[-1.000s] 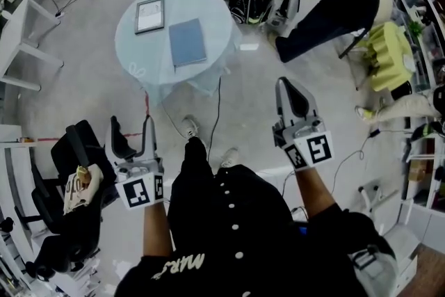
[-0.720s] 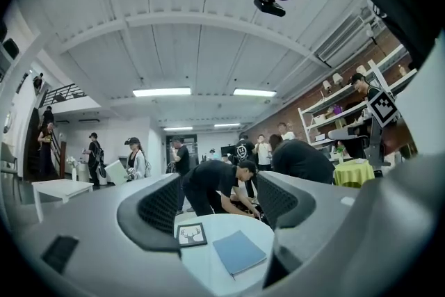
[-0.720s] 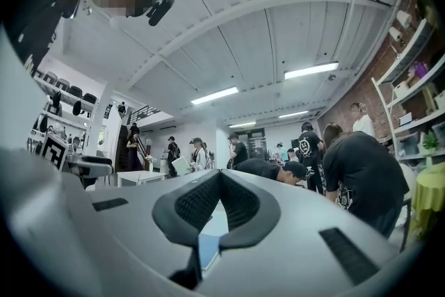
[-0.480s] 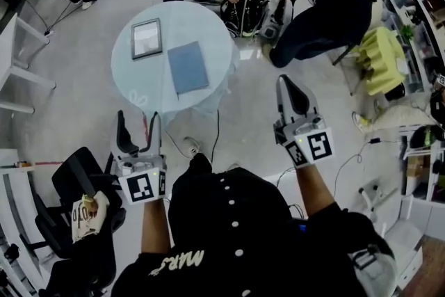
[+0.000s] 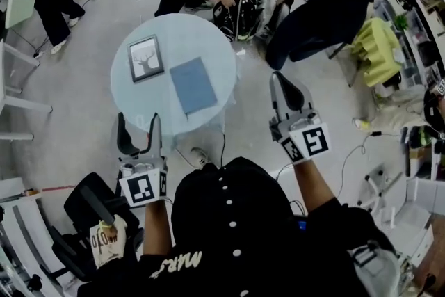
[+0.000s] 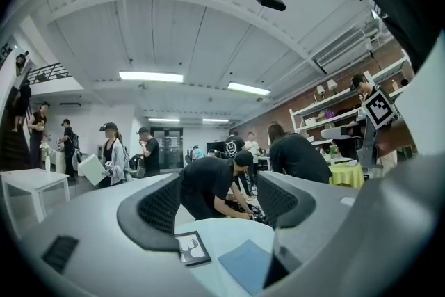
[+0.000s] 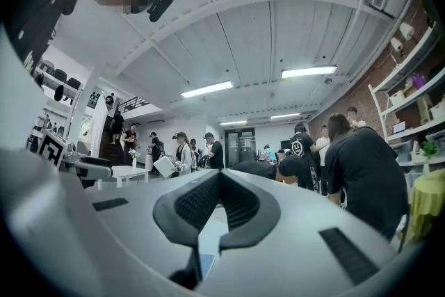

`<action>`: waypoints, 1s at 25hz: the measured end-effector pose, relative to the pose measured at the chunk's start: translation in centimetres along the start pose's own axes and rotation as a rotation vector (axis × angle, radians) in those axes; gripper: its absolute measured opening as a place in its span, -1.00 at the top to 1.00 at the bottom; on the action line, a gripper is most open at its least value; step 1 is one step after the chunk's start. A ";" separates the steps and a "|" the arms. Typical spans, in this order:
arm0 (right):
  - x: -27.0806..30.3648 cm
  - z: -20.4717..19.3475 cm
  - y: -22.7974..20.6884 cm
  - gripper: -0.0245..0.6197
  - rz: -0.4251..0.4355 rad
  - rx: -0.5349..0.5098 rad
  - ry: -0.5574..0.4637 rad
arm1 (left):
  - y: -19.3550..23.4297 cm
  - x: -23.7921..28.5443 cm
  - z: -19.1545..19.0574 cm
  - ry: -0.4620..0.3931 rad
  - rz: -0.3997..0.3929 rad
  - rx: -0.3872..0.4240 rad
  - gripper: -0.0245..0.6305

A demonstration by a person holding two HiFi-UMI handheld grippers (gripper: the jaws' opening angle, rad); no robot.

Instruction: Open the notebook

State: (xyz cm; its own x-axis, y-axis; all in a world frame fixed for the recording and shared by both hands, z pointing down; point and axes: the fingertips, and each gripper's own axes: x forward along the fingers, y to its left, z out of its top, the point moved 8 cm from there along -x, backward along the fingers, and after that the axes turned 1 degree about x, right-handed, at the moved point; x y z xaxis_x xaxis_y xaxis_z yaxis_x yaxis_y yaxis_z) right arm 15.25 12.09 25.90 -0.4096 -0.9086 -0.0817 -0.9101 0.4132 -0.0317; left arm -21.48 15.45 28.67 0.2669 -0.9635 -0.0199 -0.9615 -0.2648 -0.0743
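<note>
The notebook is lying above both grippers, long axis running up-frame; the left gripper (fingers spread) is hovering nearer, the right gripper pressing its fingers together.

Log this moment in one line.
stage: pre-contact | notebook: closed, on table | left gripper: jaws apart, empty | right gripper: jaws together, empty

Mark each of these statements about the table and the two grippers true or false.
1. The notebook lies closed on the round table. True.
2. The left gripper grips the notebook. False: its jaws stand apart and empty, clear of the notebook.
3. A framed picture lies beside the notebook. True.
4. The right gripper is wide open. False: its jaws are together, holding nothing.
</note>
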 end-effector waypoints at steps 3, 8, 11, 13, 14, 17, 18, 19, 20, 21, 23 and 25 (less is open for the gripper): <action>1.2 0.0 -0.1 0.92 -0.029 -0.003 0.011 | 0.8 2.1 -0.1 0.010 -0.038 -0.009 -0.07; 2.4 -1.0 -1.4 0.92 -0.060 0.000 0.051 | 0.3 5.7 -1.4 0.053 -0.099 -0.033 -0.07; 3.5 -1.5 -3.0 0.92 -0.064 0.005 0.063 | -0.6 7.8 -2.0 0.077 -0.110 -0.042 -0.07; 4.7 -1.7 -4.5 0.92 -0.057 0.009 0.060 | -1.3 9.5 -2.2 0.085 -0.112 -0.035 -0.07; 5.3 -1.7 -5.1 0.92 -0.051 0.009 0.062 | -1.7 10.2 -2.3 0.092 -0.113 -0.029 -0.07; 6.6 -1.7 -7.0 0.92 -0.028 0.007 0.069 | -3.0 11.9 -2.3 0.114 -0.113 0.003 -0.07; 7.0 -1.8 -7.6 0.92 -0.023 0.010 0.071 | -3.4 12.5 -2.4 0.122 -0.115 0.014 -0.07; 7.3 -1.9 -8.2 0.92 -0.019 0.015 0.074 | -3.8 13.0 -2.5 0.131 -0.120 0.027 -0.07; 7.5 -2.2 -8.7 0.92 -0.015 0.021 0.079 | -4.1 13.4 -2.8 0.142 -0.130 0.049 -0.07; 7.7 -2.5 -9.1 0.92 -0.010 0.025 0.087 | -4.5 13.8 -3.3 0.156 -0.143 0.079 -0.07; 8.0 -3.6 -9.7 0.92 0.004 0.027 0.112 | -5.3 14.4 -4.4 0.196 -0.171 0.135 -0.07; 8.6 -5.0 -10.3 0.92 0.017 0.029 0.139 | -6.3 15.3 -6.2 0.263 -0.199 0.172 -0.07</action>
State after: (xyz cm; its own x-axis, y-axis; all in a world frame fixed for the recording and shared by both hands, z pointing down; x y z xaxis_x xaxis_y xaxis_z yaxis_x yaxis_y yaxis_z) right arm 20.78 -0.30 30.46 -0.4316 -0.9003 0.0564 -0.9016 0.4284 -0.0599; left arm -11.73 2.15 35.04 0.3997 -0.8770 0.2666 -0.8614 -0.4588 -0.2177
